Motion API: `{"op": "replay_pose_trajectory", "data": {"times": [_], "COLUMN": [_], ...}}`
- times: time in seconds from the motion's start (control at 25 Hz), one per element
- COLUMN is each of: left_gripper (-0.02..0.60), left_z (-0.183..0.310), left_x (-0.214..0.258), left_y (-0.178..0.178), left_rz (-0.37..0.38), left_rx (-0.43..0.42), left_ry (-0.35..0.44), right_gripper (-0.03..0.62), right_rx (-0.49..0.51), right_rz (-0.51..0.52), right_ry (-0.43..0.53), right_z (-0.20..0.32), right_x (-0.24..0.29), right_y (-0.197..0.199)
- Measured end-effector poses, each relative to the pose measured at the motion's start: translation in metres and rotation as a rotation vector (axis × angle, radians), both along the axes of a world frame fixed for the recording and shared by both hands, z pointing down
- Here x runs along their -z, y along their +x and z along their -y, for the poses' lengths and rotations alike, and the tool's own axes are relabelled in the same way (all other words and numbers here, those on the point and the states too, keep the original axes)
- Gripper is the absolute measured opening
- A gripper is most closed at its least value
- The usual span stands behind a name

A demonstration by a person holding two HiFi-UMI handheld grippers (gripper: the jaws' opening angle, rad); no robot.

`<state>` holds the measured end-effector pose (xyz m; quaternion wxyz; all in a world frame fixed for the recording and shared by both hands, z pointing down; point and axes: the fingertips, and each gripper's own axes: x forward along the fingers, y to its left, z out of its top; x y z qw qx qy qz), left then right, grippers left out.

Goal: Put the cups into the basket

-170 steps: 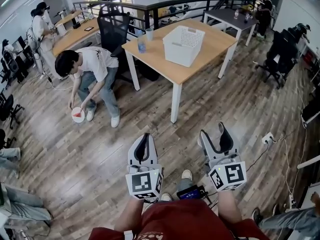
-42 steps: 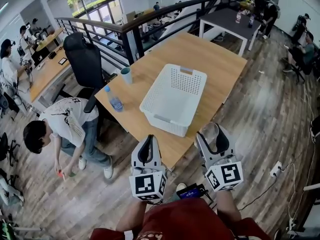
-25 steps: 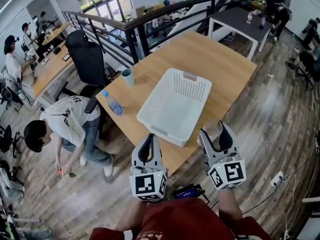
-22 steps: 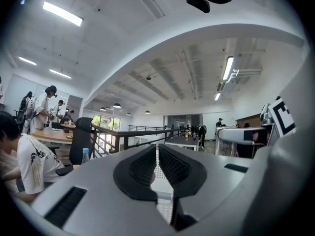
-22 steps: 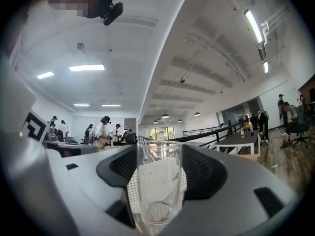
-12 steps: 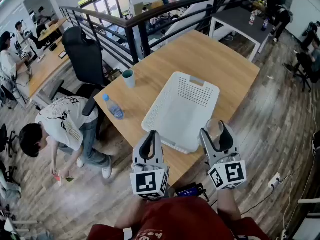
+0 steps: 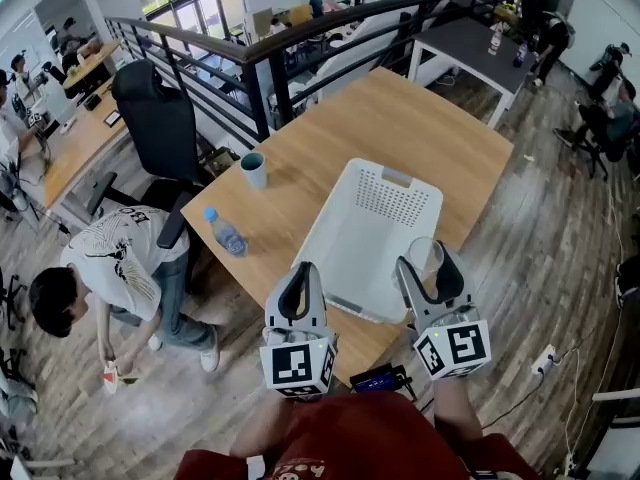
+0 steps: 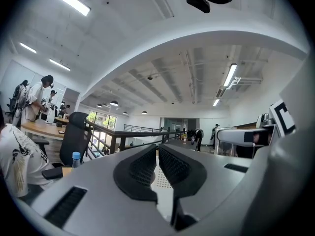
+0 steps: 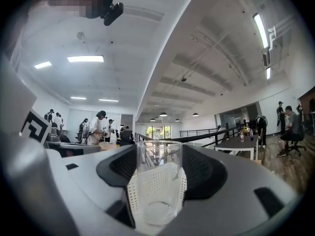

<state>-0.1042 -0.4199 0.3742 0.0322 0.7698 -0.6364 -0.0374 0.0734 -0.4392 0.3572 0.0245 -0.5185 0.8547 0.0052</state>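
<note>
A white perforated basket (image 7: 370,238) stands empty on the wooden table (image 7: 400,128). My right gripper (image 7: 425,268) is shut on a clear glass cup (image 7: 424,256), held upright over the basket's near right corner; the same clear cup (image 9: 158,181) fills the space between the jaws in the right gripper view. My left gripper (image 7: 298,290) hangs at the table's near edge, shut with nothing in it, its pads (image 8: 142,166) almost touching. A teal cup (image 7: 254,169) stands on the table's left side, beyond the basket.
A water bottle (image 7: 225,232) with a blue cap lies near the table's left edge. A black office chair (image 7: 150,118) and a bent-over person (image 7: 105,268) are to the left. A railing (image 7: 300,48) runs behind the table.
I have walked up to the table; basket and table now sit closer below me. The right gripper keeps hold of the clear cup and has come over the basket's near corner.
</note>
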Motion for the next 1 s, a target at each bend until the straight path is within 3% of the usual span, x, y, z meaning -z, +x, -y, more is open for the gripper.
{"op": "replay_pose_trajectory", "data": {"times": [0.68, 1.0], "left_gripper": [0.021, 0.021], "left_z": [0.075, 0.099], "left_x": [0.004, 0.004], "left_y": [-0.033, -0.034], "left_rz": [-0.033, -0.024], "left_rx": [-0.140, -0.112], "left_ry": [0.024, 0.013], "right_gripper": [0.282, 0.282], "right_rx": [-0.111, -0.073], "right_rz": [-0.029, -0.036], "right_ry": [0.025, 0.010], "right_z": [0.054, 0.081], "right_x": [0.008, 0.002], "right_y": [-0.043, -0.048]}}
